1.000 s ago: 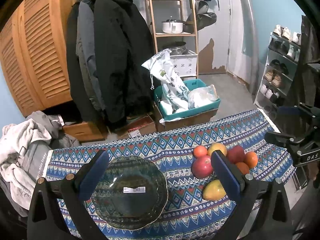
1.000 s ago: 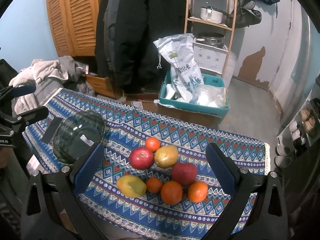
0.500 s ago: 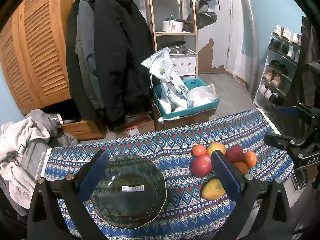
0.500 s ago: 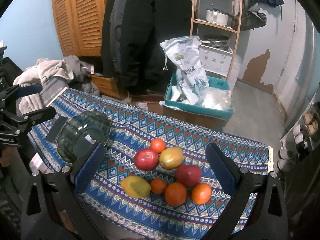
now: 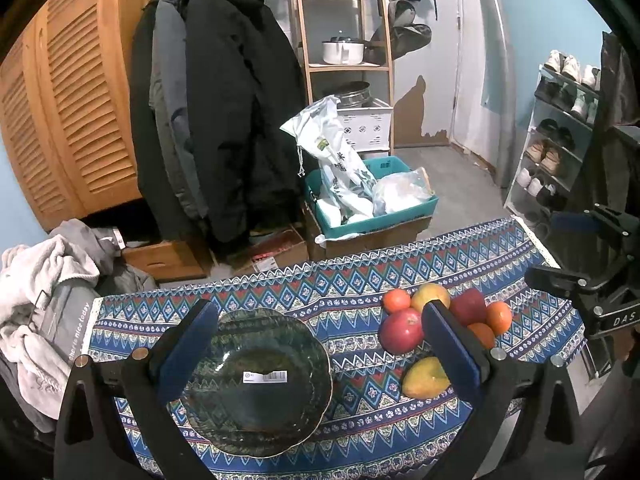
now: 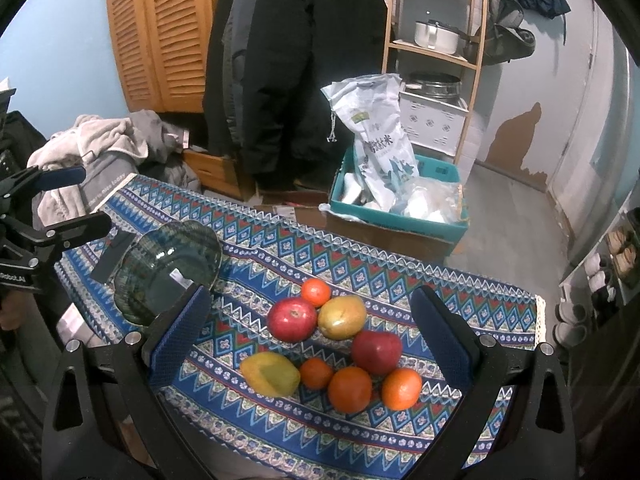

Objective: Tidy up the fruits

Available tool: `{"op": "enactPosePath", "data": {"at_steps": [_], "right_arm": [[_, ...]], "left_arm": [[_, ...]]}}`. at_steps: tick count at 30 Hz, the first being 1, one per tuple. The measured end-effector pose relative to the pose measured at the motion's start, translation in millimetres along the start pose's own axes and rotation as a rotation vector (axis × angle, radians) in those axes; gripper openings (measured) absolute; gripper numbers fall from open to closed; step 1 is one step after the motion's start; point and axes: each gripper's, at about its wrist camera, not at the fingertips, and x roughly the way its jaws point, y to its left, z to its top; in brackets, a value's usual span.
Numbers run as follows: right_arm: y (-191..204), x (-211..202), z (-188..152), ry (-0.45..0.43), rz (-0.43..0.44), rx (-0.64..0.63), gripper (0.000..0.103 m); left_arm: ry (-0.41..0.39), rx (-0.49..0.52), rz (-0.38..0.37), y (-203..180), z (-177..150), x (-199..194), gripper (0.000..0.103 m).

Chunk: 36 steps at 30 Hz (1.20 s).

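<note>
A dark green glass bowl (image 5: 256,384) stands empty on the patterned tablecloth (image 5: 352,288), under my open left gripper (image 5: 320,320). To its right lies a cluster of fruit: a red apple (image 5: 401,330), a second apple (image 5: 468,306), two mangoes (image 5: 426,378), several oranges (image 5: 498,317). In the right wrist view my open, empty right gripper (image 6: 310,304) hovers over the same fruit: red apple (image 6: 292,319), mango (image 6: 342,317), second mango (image 6: 270,373), apple (image 6: 376,352), oranges (image 6: 350,389). The bowl (image 6: 168,270) is at the left.
Beyond the table's far edge sit a teal crate (image 5: 372,208) with bags, a wooden shelf (image 5: 344,52), hanging coats (image 5: 216,120), and a shoe rack (image 5: 560,136). A clothes pile (image 5: 44,288) lies at the left. The other gripper (image 6: 44,216) shows at the left edge.
Both grippers have drawn slightly up and back, so the bowl and fruit sit a little lower in view. Nothing on the table has moved; both grippers stay open.
</note>
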Motion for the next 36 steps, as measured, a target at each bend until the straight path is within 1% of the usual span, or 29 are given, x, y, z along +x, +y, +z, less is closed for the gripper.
{"op": "enactPosePath", "data": {"at_steps": [36], "right_arm": [[-5.3, -1.6, -1.2, 0.007, -0.004, 0.005, 0.1]], "left_arm": [[0.01, 0.008, -0.018, -3.1, -3.4, 4.2, 0.103]]}}
